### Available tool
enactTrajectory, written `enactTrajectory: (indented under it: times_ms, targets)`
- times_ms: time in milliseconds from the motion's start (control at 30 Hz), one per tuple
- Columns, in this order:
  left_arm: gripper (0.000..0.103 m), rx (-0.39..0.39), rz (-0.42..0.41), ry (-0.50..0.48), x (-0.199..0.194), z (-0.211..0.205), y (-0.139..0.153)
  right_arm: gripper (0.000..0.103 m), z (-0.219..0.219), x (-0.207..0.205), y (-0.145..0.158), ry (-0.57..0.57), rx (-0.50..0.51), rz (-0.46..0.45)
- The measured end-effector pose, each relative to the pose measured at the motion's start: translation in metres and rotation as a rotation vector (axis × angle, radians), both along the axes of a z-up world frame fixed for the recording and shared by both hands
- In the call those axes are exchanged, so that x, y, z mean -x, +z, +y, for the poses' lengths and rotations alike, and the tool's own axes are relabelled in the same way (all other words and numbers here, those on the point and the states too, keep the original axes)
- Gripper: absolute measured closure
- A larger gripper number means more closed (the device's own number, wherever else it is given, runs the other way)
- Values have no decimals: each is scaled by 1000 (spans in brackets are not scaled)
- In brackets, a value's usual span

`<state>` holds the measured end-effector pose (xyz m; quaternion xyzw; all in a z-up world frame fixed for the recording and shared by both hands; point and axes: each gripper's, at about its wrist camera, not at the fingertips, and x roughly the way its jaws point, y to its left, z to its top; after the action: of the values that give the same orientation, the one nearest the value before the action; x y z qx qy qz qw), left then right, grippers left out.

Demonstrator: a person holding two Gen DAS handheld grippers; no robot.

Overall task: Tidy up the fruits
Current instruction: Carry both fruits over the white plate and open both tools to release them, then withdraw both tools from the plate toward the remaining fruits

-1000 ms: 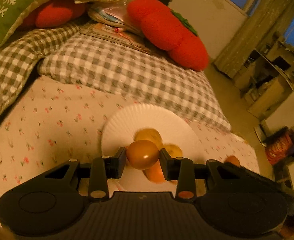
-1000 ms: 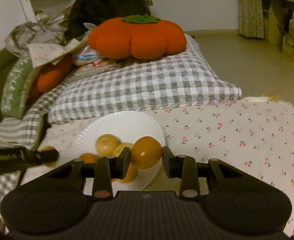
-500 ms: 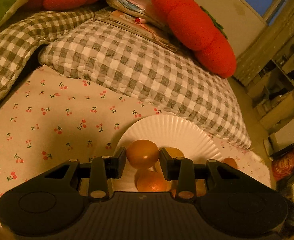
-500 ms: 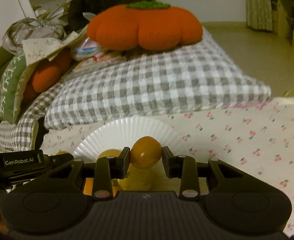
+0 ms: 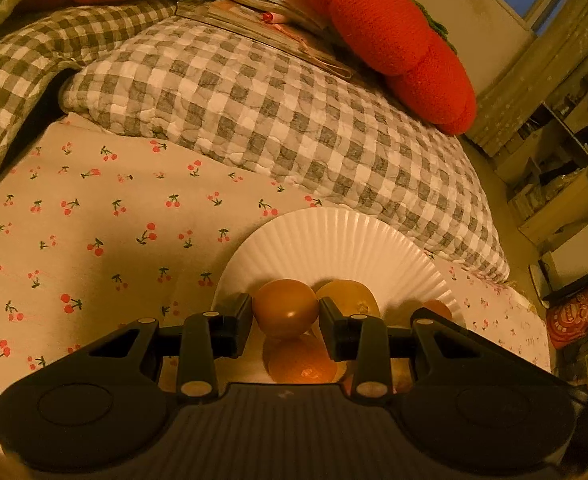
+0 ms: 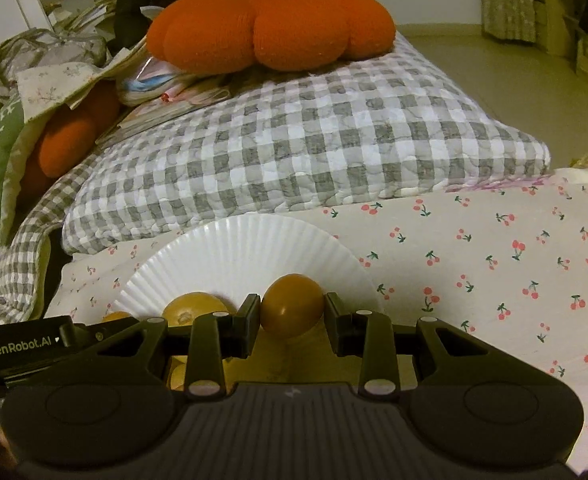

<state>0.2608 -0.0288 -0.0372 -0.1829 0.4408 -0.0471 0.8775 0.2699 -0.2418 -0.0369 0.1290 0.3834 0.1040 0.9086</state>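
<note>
A white paper plate point(image 5: 345, 240) lies on the cherry-print sheet; it also shows in the right wrist view point(image 6: 246, 252). My left gripper point(image 5: 285, 312) is shut on an orange-brown round fruit point(image 5: 285, 307) just above the plate's near part. Below it lies an orange point(image 5: 299, 364), with a yellowish fruit point(image 5: 347, 296) beside it. My right gripper point(image 6: 292, 312) is shut on a similar orange-brown fruit point(image 6: 292, 305) above the plate's near right part. A yellow fruit point(image 6: 196, 308) lies on the plate to its left. The left gripper's body point(image 6: 22, 350) shows at the left edge.
A grey checked pillow point(image 6: 294, 148) lies right behind the plate, with an orange pumpkin cushion point(image 6: 270, 26) on top. More cushions and papers point(image 6: 42, 120) pile at the far left. The floor and shelves point(image 5: 553, 184) lie to the right of the bed.
Both grippers have moved lower and closer over the plate, each still holding its fruit. The plate now fills more of both views.
</note>
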Motion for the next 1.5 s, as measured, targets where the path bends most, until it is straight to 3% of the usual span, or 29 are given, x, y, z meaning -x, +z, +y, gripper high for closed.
enactTrajectory:
  times_ms: [200,467,567,633,700,967,1233,1500]
  targets:
    - [78,3,-3,-12,0,1,0,69,4,1,0,22,-14,-3]
    - [67,-7,-53,11,6,19,20,61,-6,9,13,-20,-80,11]
    - [67,-16,-71,23,13,25,31,52,-11,14,22,-36,-137,23]
    - [66,-28,-87,22,20,26,39,35,-13,18,29,-37,-174,25]
    - [62,-65,-117,16,30,25,49,28,-12,22,35,-25,-181,23]
    - [57,-218,-189,9,69,25,68,20,8,51,58,77,-98,-25]
    - [57,-319,-172,22,93,27,71,14,31,95,73,156,48,-77]
    - [55,-330,-180,17,112,30,83,12,41,126,80,174,67,-87]
